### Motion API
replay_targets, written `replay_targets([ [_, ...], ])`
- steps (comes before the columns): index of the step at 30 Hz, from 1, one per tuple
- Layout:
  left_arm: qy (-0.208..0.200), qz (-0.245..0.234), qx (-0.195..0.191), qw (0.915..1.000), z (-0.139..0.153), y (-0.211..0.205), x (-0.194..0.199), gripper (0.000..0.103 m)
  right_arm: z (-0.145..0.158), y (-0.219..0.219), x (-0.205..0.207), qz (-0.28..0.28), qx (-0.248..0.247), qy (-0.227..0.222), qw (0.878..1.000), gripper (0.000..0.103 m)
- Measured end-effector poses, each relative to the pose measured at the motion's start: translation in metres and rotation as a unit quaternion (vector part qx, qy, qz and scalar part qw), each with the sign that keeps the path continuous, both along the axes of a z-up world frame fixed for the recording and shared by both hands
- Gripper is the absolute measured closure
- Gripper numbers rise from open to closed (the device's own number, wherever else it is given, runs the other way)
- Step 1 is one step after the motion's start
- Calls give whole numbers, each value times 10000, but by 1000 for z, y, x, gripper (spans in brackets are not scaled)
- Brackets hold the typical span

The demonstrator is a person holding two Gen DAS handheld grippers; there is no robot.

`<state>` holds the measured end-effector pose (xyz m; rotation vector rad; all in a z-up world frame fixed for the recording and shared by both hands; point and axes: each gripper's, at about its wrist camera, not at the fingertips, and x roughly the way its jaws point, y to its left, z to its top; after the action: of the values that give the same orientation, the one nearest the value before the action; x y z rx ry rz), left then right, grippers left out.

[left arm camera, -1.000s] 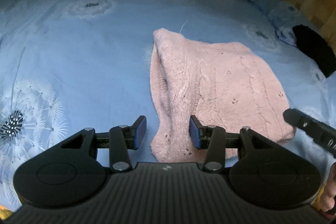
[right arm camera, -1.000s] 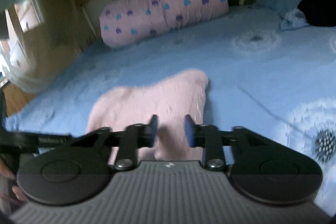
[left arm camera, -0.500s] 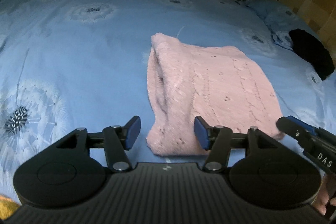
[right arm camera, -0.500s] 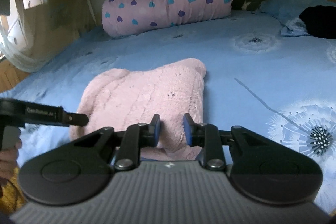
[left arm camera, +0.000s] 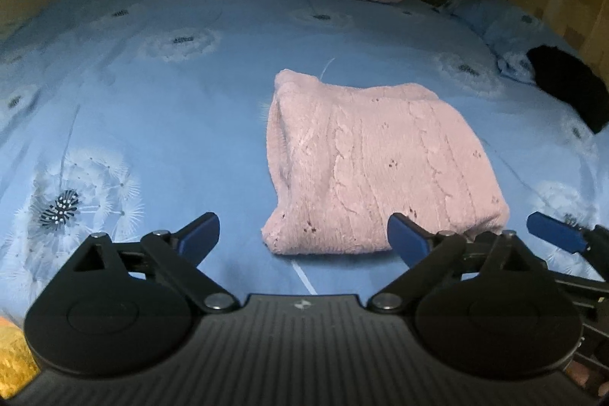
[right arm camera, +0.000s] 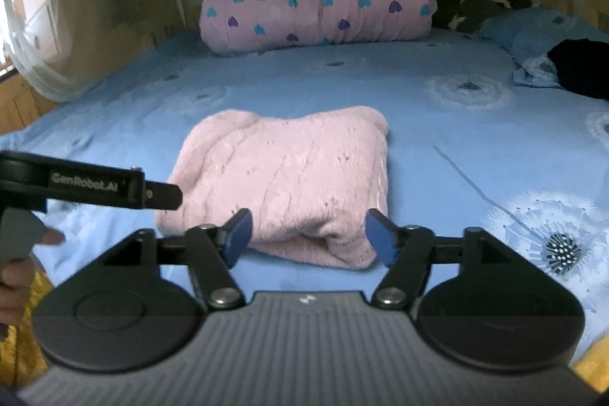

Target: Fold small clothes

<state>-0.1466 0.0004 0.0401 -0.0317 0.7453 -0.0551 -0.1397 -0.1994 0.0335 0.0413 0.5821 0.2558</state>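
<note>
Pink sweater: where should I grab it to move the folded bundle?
Probably the near rolled edge of the pink sweater, coming in low from the front with the right hand-held gripper. That edge is thick and faces the open jaws.

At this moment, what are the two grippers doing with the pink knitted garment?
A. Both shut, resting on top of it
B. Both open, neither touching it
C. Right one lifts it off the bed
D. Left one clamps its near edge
B: the left gripper and right gripper stand open, short of the folded pink knitted garment lying flat on the blue bedsheet.
</note>
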Motion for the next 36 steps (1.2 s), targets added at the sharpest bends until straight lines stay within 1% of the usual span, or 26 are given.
replay_targets([
  [3,48,-2,122,9999,-8,-8,-2,4,-5,0,-1,-74,-106,70,9999,32],
  [10,484,-3,210,9986,-34,-20,5,4,-20,-9,2,-368,-114,371,9986,32],
  [15,585,-61,324,9977,-45,-28,10,4,-29,-12,6,-422,-97,509,9978,32],
  [22,682,-6,304,9972,-50,-26,15,4,-34,-11,7,-414,-74,601,9973,32],
  [36,679,3,311,9972,-50,-26,14,4,-34,-12,7,-418,-29,635,9971,32],
])
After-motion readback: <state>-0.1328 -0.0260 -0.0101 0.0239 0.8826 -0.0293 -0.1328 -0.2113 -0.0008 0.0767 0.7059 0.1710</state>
